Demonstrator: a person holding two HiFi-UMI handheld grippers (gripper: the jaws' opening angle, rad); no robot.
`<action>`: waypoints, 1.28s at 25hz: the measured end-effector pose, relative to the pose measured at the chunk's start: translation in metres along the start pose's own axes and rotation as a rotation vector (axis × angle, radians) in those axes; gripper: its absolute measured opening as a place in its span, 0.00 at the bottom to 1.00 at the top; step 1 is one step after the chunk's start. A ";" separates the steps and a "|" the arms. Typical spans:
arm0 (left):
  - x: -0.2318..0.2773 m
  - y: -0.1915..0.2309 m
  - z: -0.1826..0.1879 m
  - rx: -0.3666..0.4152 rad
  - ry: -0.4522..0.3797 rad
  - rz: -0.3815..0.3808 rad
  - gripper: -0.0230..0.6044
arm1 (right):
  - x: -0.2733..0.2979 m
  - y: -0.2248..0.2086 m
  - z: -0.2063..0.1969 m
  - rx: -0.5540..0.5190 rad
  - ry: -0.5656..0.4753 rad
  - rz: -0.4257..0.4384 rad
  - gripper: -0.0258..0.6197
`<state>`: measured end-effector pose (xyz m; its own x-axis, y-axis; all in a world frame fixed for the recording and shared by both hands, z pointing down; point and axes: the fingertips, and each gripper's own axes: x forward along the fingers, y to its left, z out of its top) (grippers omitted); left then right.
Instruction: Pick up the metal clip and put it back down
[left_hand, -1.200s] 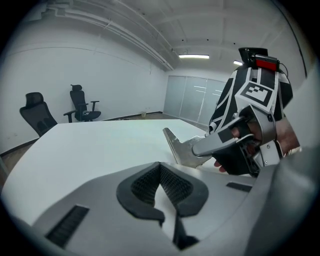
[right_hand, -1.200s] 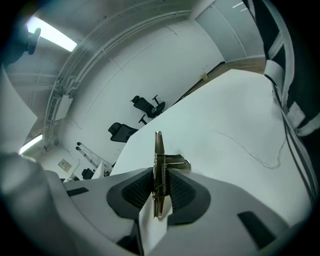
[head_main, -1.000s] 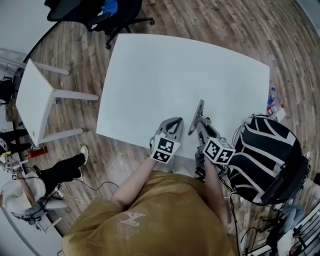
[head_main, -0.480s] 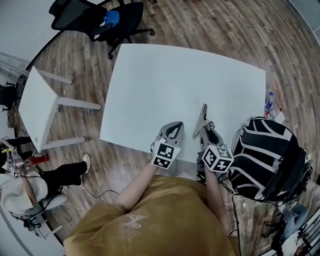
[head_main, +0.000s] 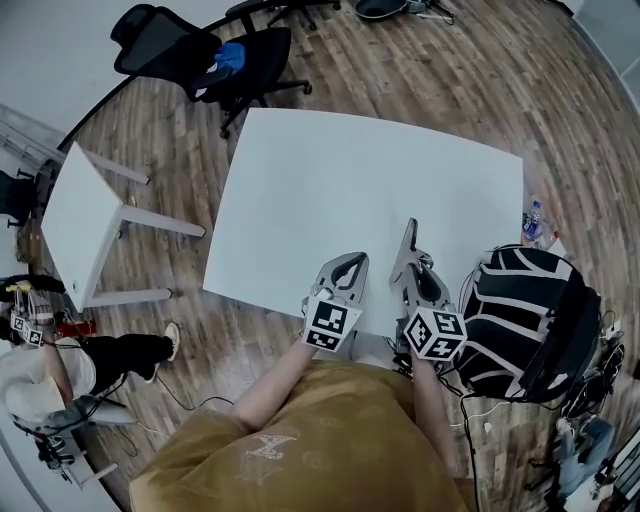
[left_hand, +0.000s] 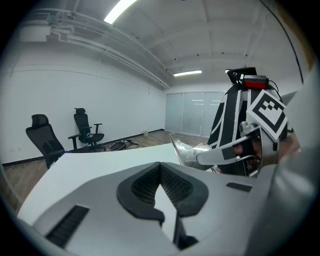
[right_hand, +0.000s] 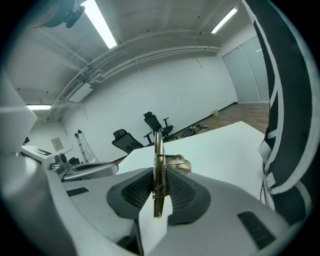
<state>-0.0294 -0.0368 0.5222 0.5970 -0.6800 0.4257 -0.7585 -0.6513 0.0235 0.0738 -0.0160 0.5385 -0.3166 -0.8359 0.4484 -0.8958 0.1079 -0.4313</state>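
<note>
Overhead, a person is seen at the near edge of a white table (head_main: 330, 170), with a gripper in each hand. The right gripper (head_main: 411, 266) pinches the metal clip (right_hand: 158, 172) between its pads. The clip stands upright and edge-on with its spring showing, and it juts forward over the table's near edge. The left gripper (head_main: 347, 263) is just beside it, its jaws closed together with nothing between them. A black-and-white bag (head_main: 520, 310) sits right of the table.
</note>
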 end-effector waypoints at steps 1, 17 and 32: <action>0.000 0.000 0.003 0.002 -0.007 0.002 0.04 | -0.002 0.000 0.004 -0.015 -0.016 -0.005 0.15; -0.014 -0.002 0.055 -0.018 -0.134 0.011 0.04 | -0.037 0.014 0.070 -0.185 -0.231 -0.051 0.15; -0.043 0.010 0.108 -0.028 -0.315 0.046 0.04 | -0.070 0.049 0.126 -0.319 -0.452 -0.047 0.15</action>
<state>-0.0347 -0.0506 0.4063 0.6104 -0.7820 0.1260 -0.7907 -0.6110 0.0379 0.0914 -0.0195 0.3873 -0.1717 -0.9839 0.0502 -0.9780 0.1641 -0.1286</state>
